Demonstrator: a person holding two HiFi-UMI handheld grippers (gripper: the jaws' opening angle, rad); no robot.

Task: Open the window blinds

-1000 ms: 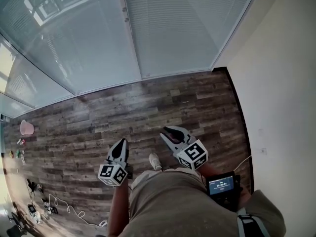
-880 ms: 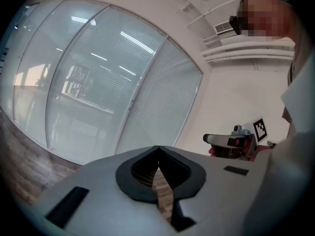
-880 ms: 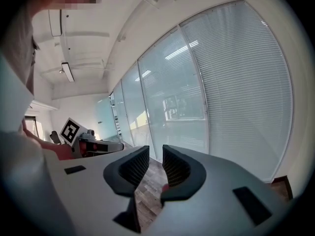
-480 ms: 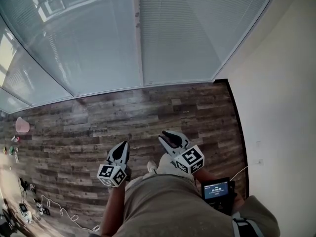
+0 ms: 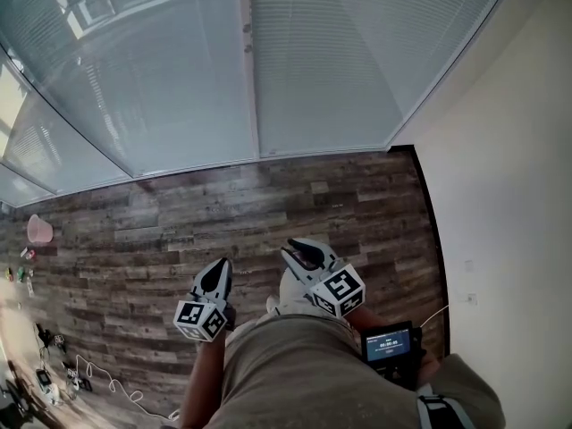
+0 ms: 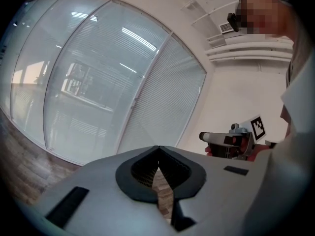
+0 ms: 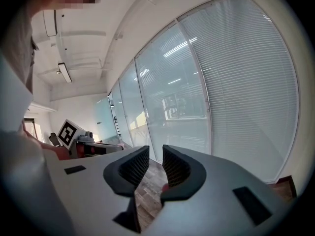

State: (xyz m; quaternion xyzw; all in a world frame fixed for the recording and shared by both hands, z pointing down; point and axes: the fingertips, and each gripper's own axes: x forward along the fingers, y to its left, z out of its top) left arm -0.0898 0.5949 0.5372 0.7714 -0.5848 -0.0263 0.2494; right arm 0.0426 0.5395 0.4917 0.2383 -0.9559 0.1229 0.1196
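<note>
the person has stepped nearer the glass. in the head view the foot of the window sits lower in the picture than 1 second ago, and the strip of grey-brown wood plank floor [image 5: 179,213] ahead of the grippers is narrower. a white shoe [image 5: 288,293] now shows just behind the right gripper [image 5: 298,254]. both grippers are carried low in front of the body as before, well apart from the window. i judge this as the approach only, with no work on the blinds begun.

the left gripper [image 5: 221,271] has its jaws pressed together at the tips with nothing in them. the right gripper's jaws stand a little apart, with only floor seen through the gap.

the white slatted window blinds [image 5: 357,52] hang closed behind the tall glass panels, straight ahead, running to the corner by the plain white wall [image 5: 509,195].

no cord, wand or slider can be made out. 2 small dark fittings on the white upright frame [image 5: 248,38] may be controls, but they are too small to tell. the top of the window is cut off in the head view, and the person's body hides the floor below.
</note>
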